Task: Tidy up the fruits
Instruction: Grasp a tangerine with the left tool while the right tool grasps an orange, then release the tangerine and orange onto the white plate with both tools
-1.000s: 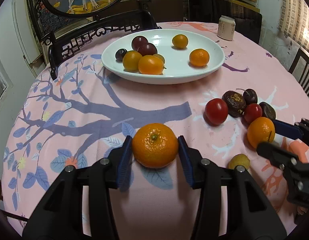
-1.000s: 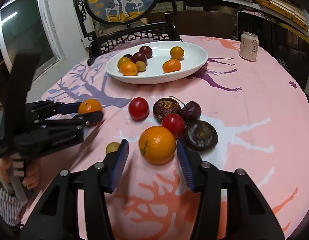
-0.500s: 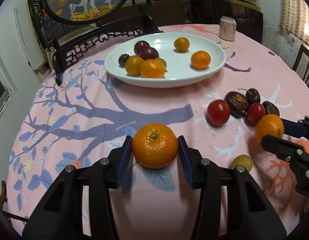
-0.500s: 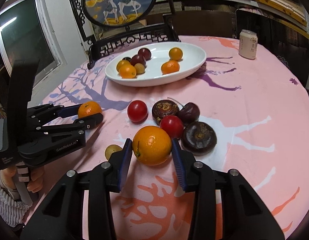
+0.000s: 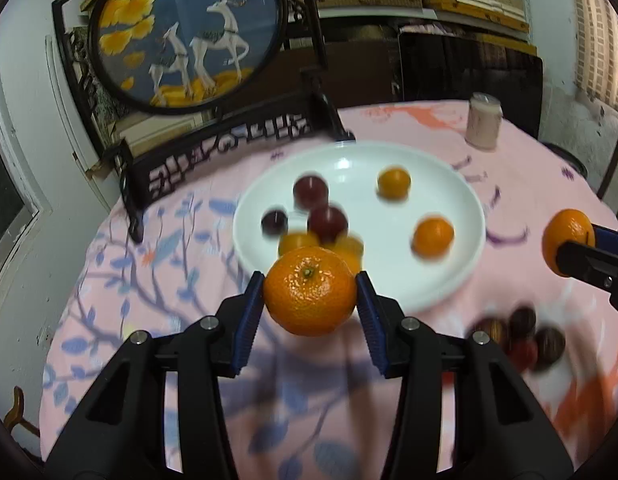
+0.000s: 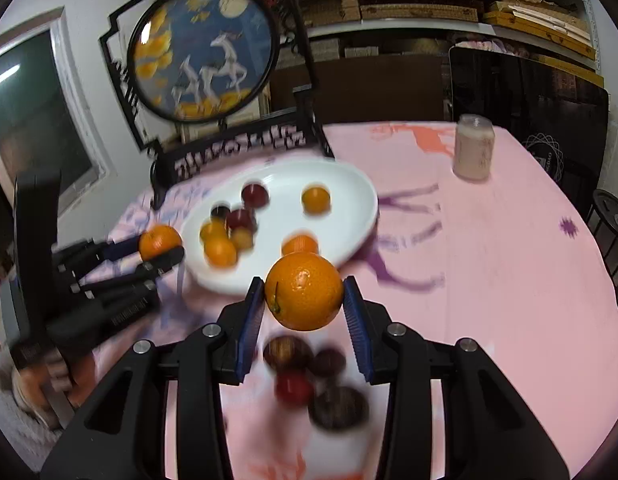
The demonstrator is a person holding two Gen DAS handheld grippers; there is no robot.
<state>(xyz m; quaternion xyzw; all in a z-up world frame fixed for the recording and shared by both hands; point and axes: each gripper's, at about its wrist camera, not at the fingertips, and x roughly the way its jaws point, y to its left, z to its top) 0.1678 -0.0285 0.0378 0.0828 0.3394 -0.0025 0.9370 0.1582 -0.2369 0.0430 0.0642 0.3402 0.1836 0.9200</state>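
My left gripper [image 5: 309, 285] is shut on a dimpled tangerine [image 5: 311, 296] and holds it in the air over the near rim of the white plate [image 5: 449, 280]. My right gripper [image 6: 303, 286] is shut on a smooth orange [image 6: 305, 300], also off the table, in front of the plate [image 6: 349, 248]. The plate carries several small oranges and dark plums. In the left wrist view the right gripper's orange [image 5: 567, 240] shows at the right edge. The right wrist view has the tangerine [image 6: 160, 242] at the left, beside the plate.
A cluster of dark and red fruits [image 6: 309, 376] lies on the pink cloth below the right gripper, also seen blurred as fruits [image 5: 521, 336]. A pale can [image 6: 473, 147] stands at the far right. A black carved chair back [image 5: 229, 148] rises behind the plate.
Both grippers have lifted their fruit off the cloth and moved toward the plate. The right gripper's jaws closed onto the orange before the lift. The loose fruits stayed on the table.
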